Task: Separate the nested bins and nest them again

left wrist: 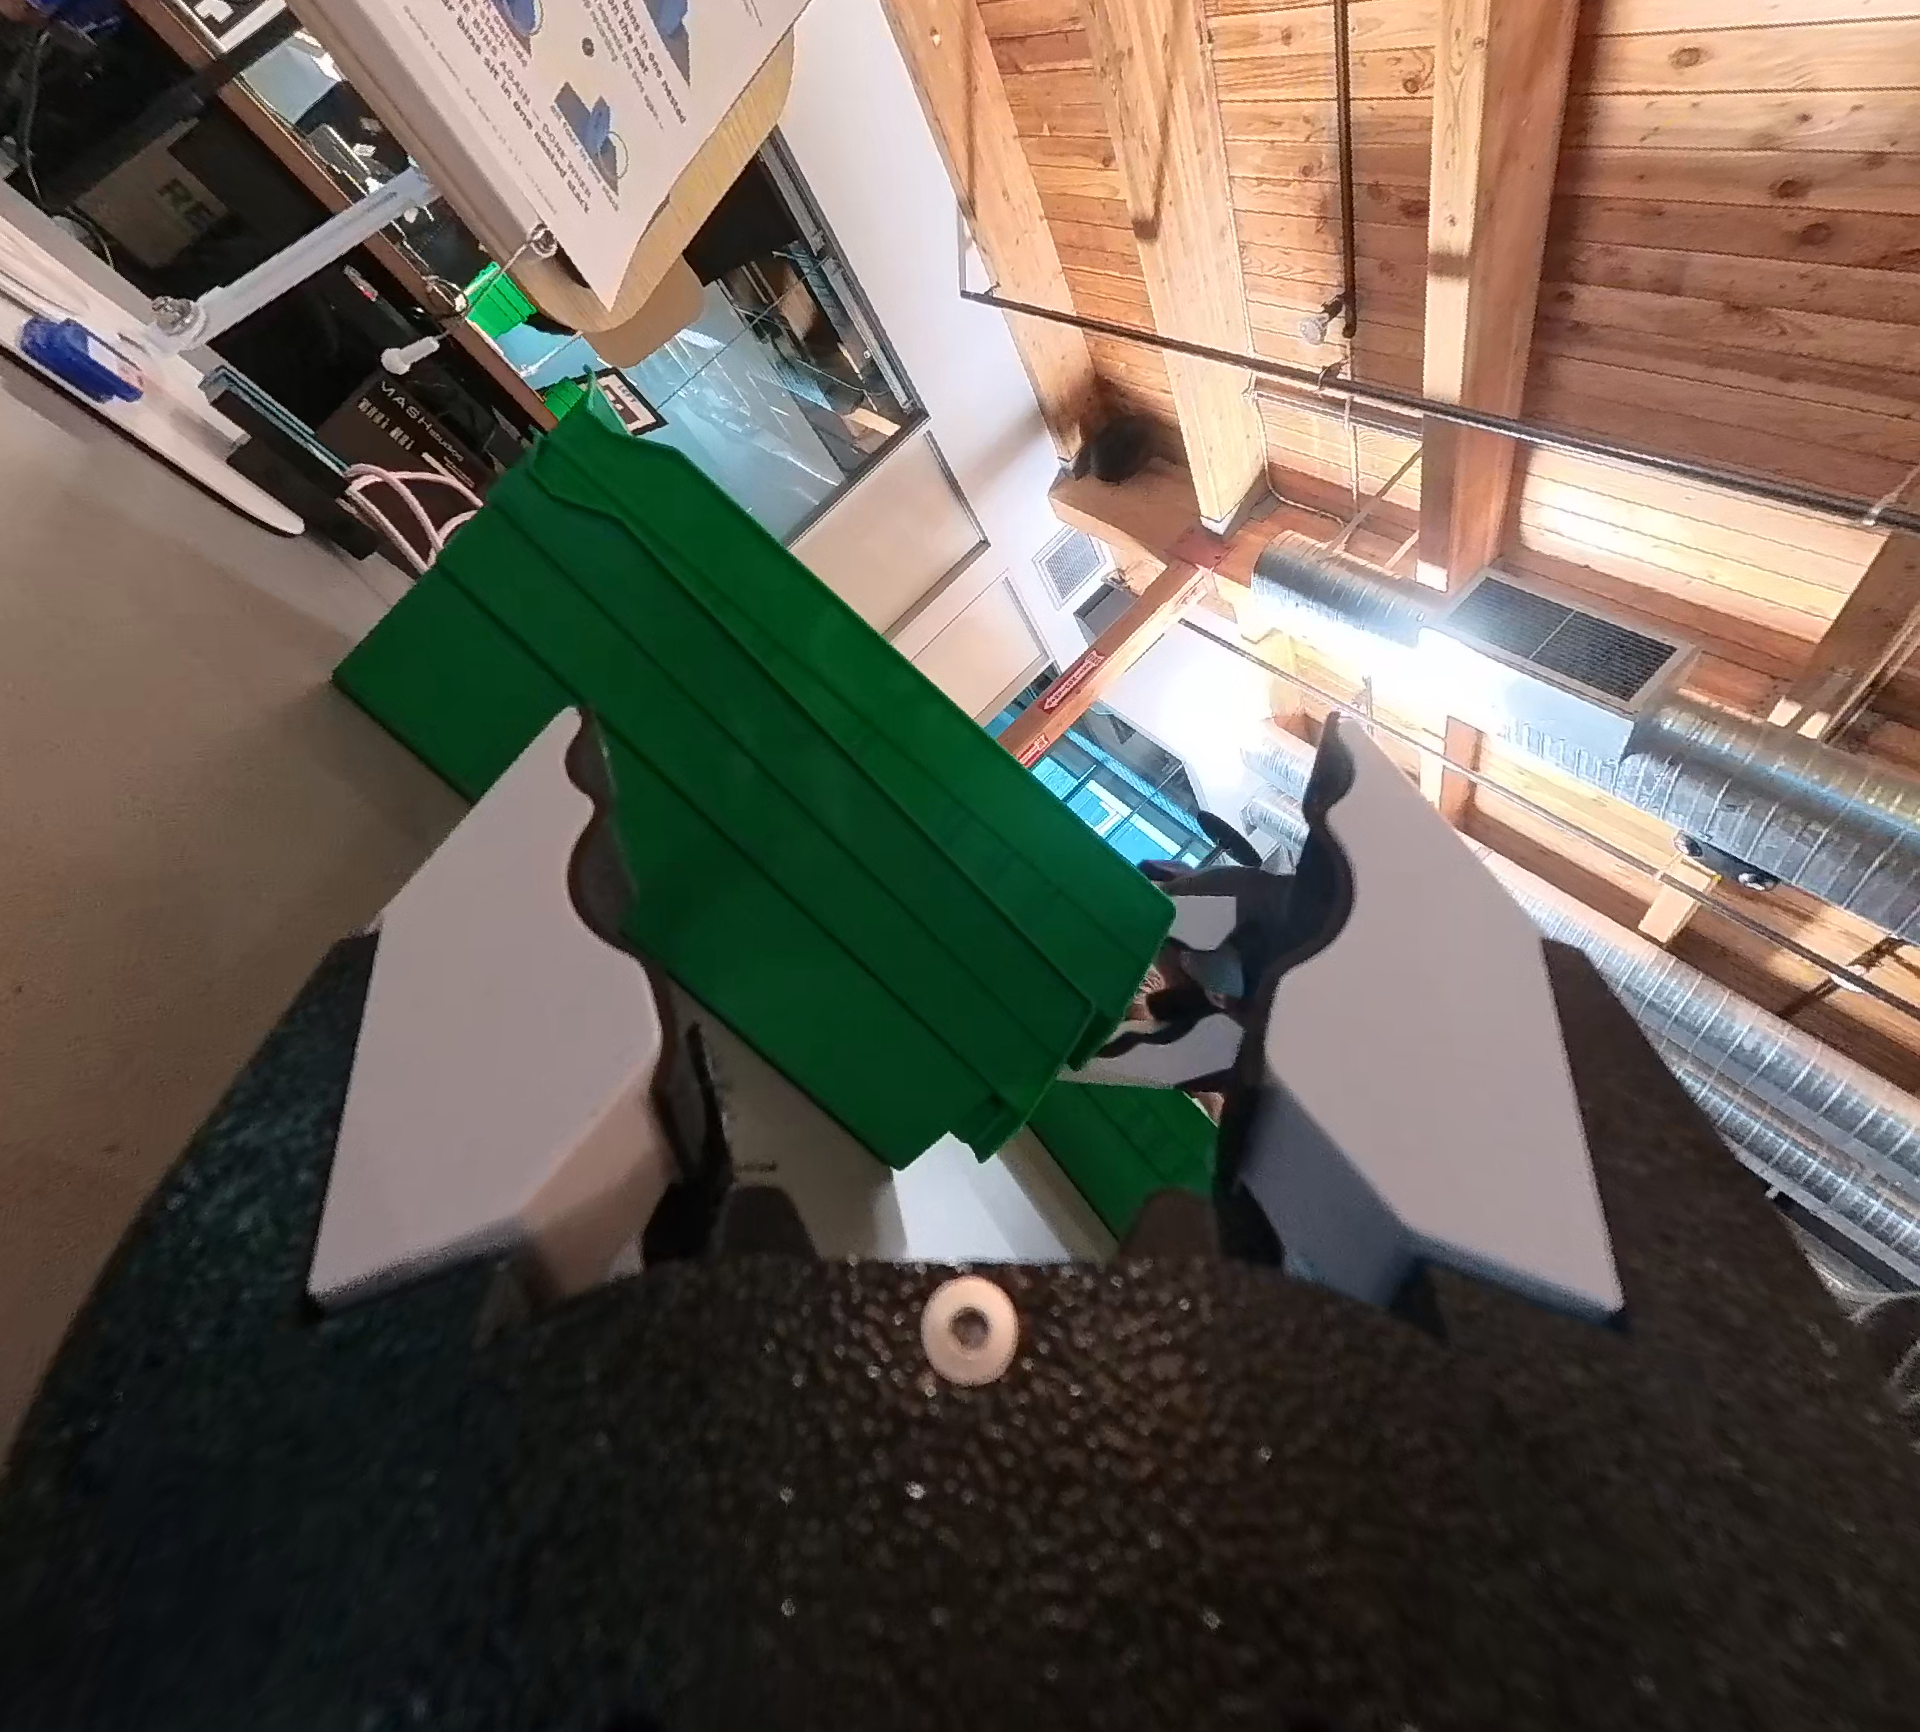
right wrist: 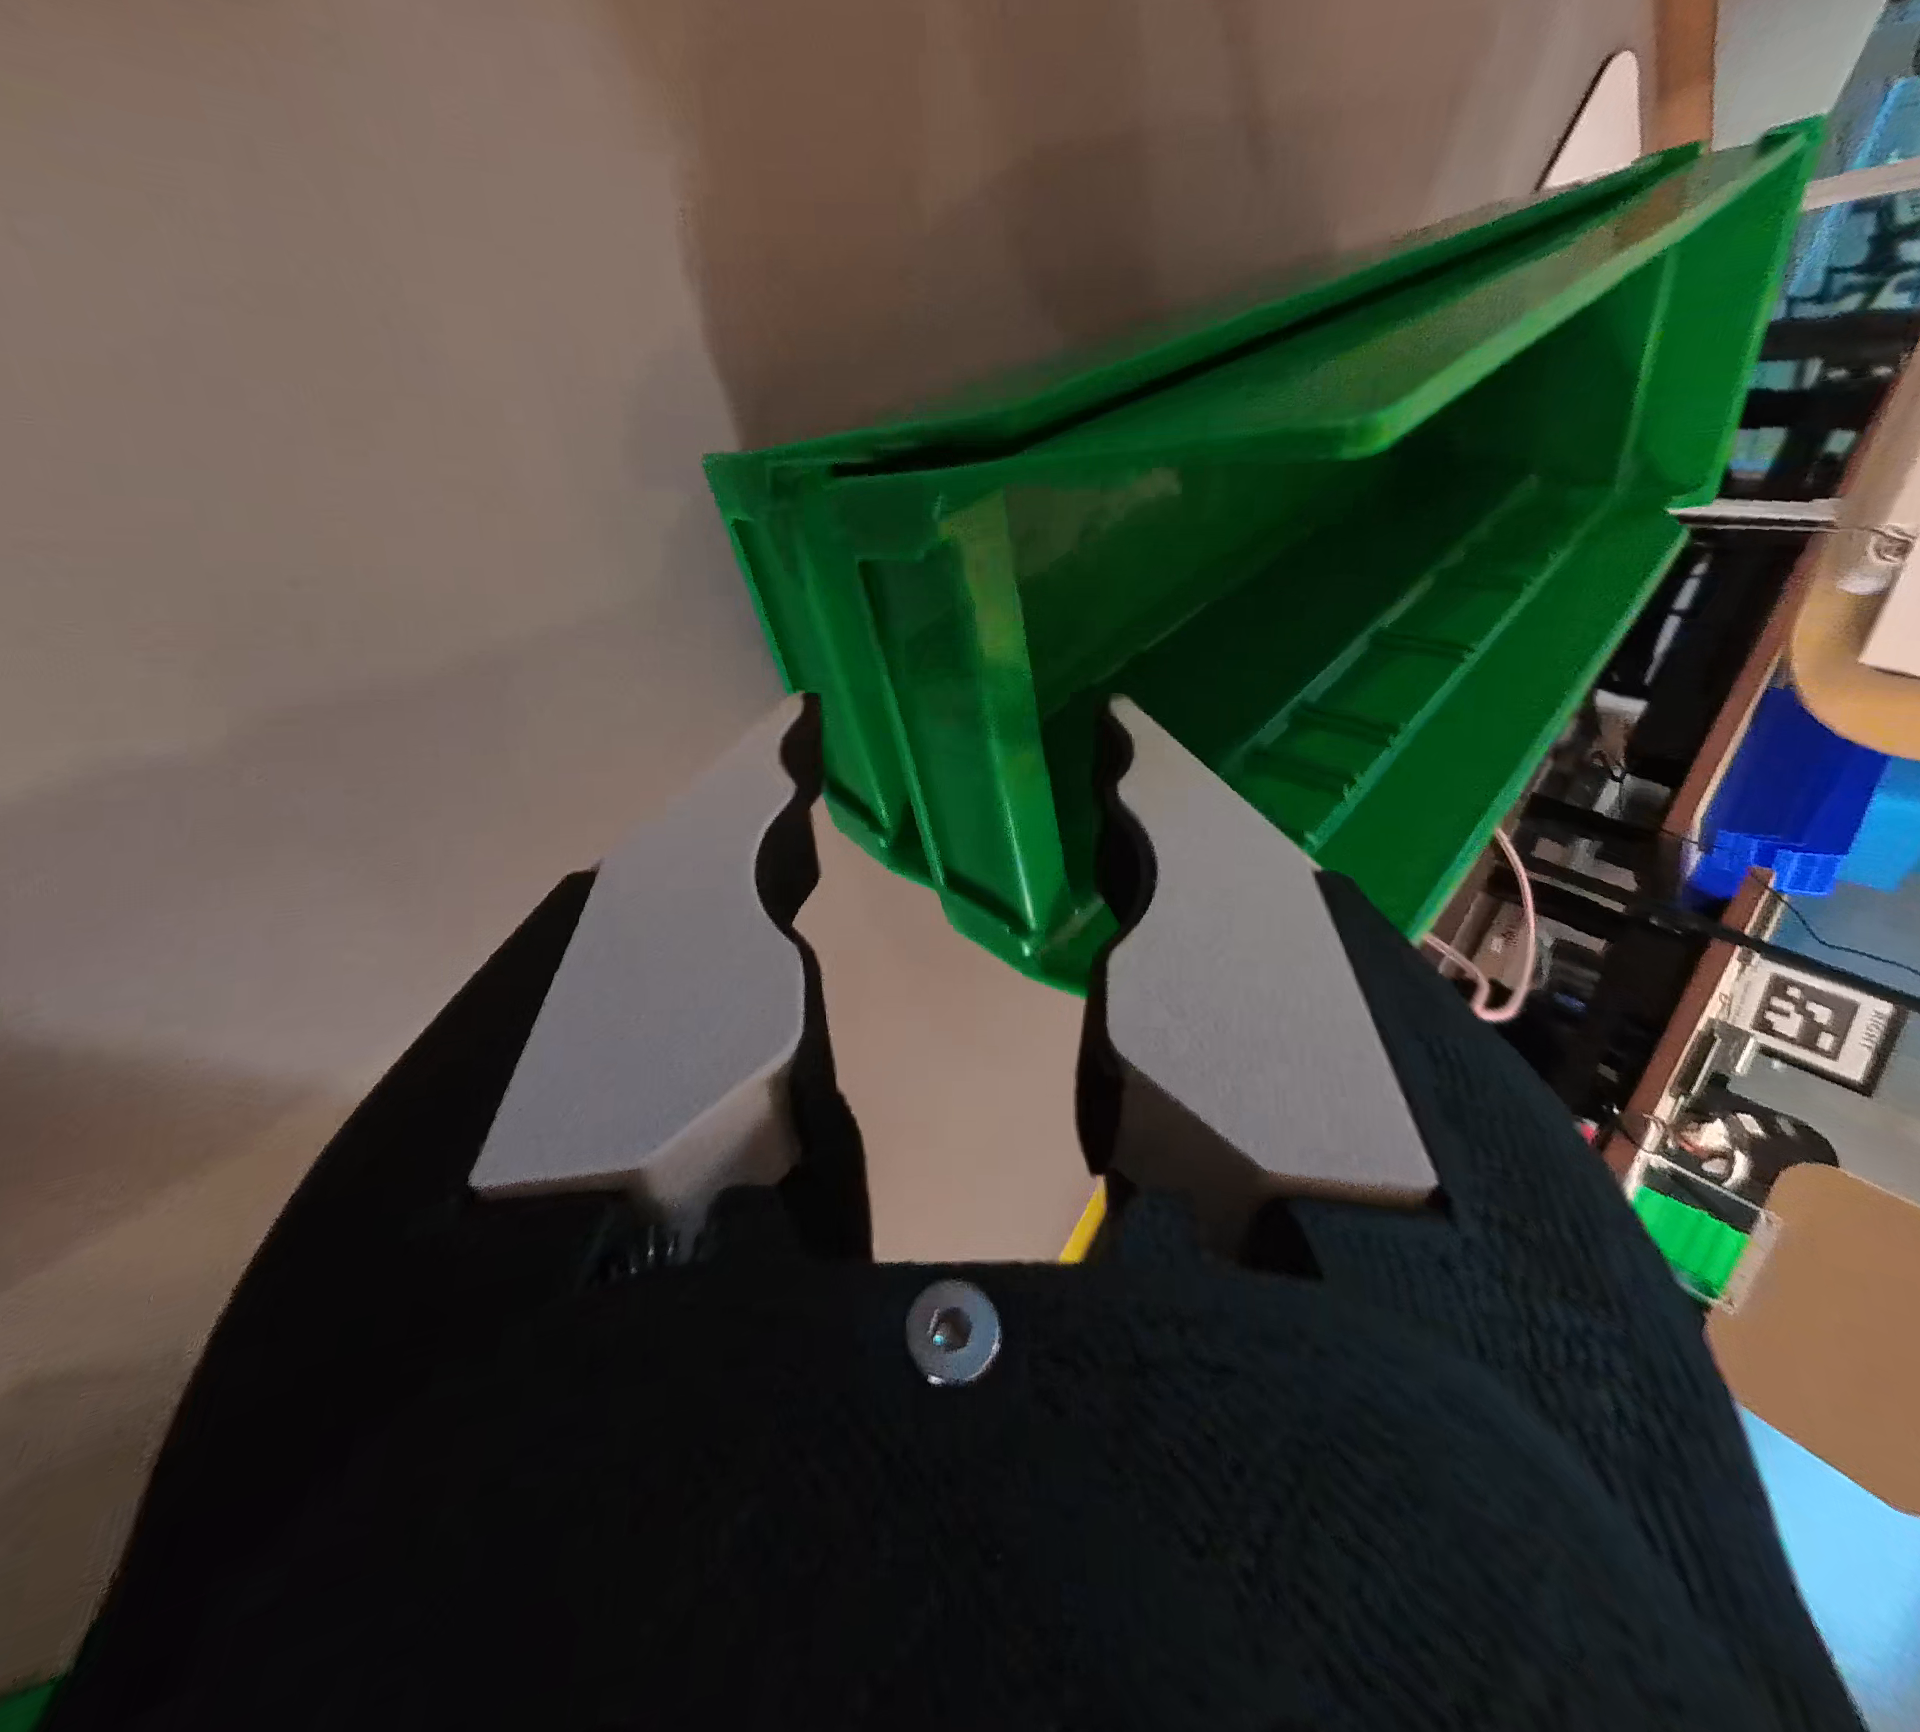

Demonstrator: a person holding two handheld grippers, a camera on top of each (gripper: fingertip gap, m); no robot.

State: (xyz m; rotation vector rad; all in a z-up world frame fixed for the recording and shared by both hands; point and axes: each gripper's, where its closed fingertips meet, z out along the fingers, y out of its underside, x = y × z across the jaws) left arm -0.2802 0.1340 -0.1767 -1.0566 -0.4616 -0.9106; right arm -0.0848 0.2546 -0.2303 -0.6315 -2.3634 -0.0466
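Right gripper (right wrist: pixel 951 851): our fingers sit narrow around the near end wall of the green bins (right wrist: pixel 1195 643); one grey finger (right wrist: pixel 1226 955) lies inside at 3 o'clock and the other outside at 9 o'clock. Whether both pads bite the plastic we cannot tell, since a gap shows on the outer side.
Why this hold: we judge that pinching one wall lets us peel a single bin off the stack.
Left gripper (left wrist: pixel 956 903): our fingers stand wide, with the long ribbed side of the green stack running between them from 6 towards 11 o'clock. One finger (left wrist: pixel 488 986) lies against it and the other is clear, so we judge this hand steadies rather than grips.
Bins: at least two are nested, tipped on their side over the tan table (right wrist: pixel 364 332). The inner one is empty; motion blur hides the exact count.
Far side: blue bins (right wrist: pixel 1787 809) at 3 o'clock and an instruction sheet (left wrist: pixel 582 20) at 11 o'clock.
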